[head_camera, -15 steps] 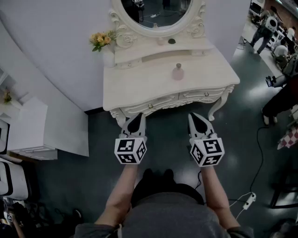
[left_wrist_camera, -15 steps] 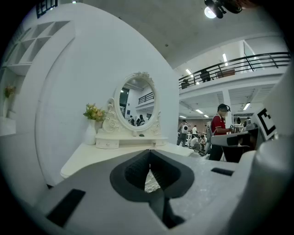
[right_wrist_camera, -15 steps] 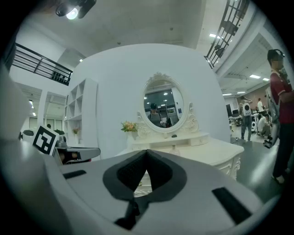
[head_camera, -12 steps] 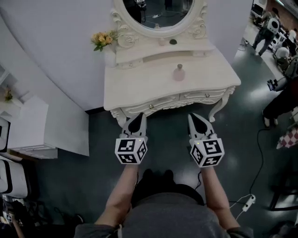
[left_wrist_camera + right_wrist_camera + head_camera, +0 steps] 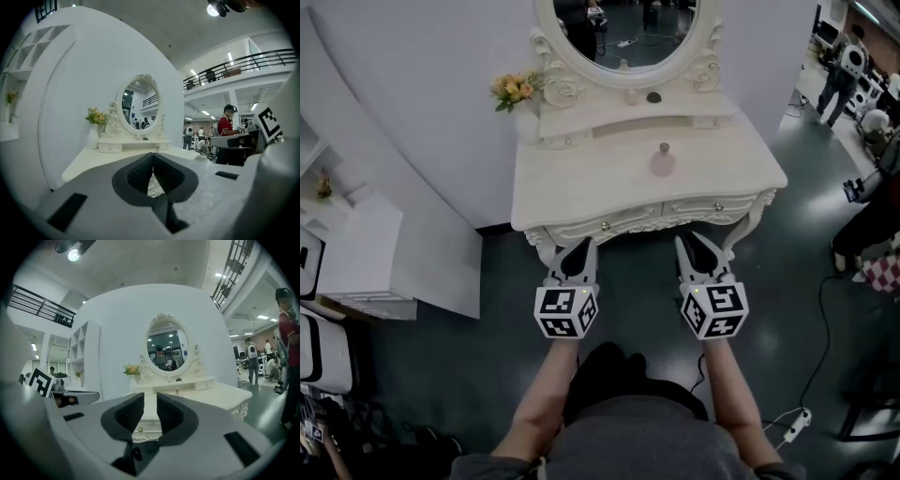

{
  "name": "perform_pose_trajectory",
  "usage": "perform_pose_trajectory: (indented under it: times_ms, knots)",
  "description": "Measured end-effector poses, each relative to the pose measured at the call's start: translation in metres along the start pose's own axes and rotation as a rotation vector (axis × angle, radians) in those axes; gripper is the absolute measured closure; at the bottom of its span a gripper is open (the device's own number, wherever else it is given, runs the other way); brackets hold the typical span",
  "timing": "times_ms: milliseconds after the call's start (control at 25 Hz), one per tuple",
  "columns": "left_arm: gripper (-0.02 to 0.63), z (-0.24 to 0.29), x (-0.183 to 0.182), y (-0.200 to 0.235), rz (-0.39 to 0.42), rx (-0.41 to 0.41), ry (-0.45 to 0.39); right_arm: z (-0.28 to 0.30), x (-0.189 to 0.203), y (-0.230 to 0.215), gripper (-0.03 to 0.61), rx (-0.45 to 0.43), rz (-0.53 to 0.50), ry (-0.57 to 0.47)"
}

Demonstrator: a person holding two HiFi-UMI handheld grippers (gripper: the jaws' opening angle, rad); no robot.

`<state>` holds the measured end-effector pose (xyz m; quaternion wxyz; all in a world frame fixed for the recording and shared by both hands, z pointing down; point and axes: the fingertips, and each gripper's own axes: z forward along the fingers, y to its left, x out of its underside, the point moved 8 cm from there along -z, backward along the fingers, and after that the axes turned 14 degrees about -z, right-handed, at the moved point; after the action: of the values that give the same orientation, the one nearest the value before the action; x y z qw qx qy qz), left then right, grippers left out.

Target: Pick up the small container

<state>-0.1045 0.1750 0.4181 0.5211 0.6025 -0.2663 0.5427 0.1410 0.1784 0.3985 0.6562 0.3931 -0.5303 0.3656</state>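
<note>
The small container (image 5: 663, 161) is a pale pink bottle with a knob lid, standing right of centre on the cream dressing table (image 5: 581, 187). In the right gripper view the small container (image 5: 177, 390) shows just right of the jaws, far off. My left gripper (image 5: 578, 246) hovers at the table's front edge, left of centre, jaws closed tip to tip (image 5: 152, 158) on nothing. My right gripper (image 5: 693, 240) sits by the front edge below the container, its jaws a narrow gap apart (image 5: 150, 401) and empty.
An oval mirror (image 5: 623, 28) and a raised shelf with a small dark object (image 5: 653, 97) back the table. Yellow flowers in a vase (image 5: 517, 89) stand at its left rear. White shelving (image 5: 356, 253) is at left, a person (image 5: 874, 202) at right, and a cable with a plug strip (image 5: 797, 419) on the floor.
The table has drawn nearer in the head view, and both grippers now reach its front edge. Their jaws look unchanged.
</note>
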Motion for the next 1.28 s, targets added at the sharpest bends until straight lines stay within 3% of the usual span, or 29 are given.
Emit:
perform_pose_trajectory:
  times_ms: [400, 840, 1280]
  knots:
    - [0.607, 0.015, 0.002, 0.002, 0.009, -0.019, 0.032, 0.019, 0.008, -0.013, 0.369, -0.022, 0.051, 0.019]
    - [0.607, 0.067, -0.009, 0.029, -0.013, -0.011, 0.035, 0.074, 0.007, -0.034, 0.330, -0.019, 0.049, 0.046]
    - [0.607, 0.155, -0.027, 0.079, -0.042, -0.010, 0.063, 0.172, 0.007, -0.065, 0.308, 0.012, 0.049, 0.092]
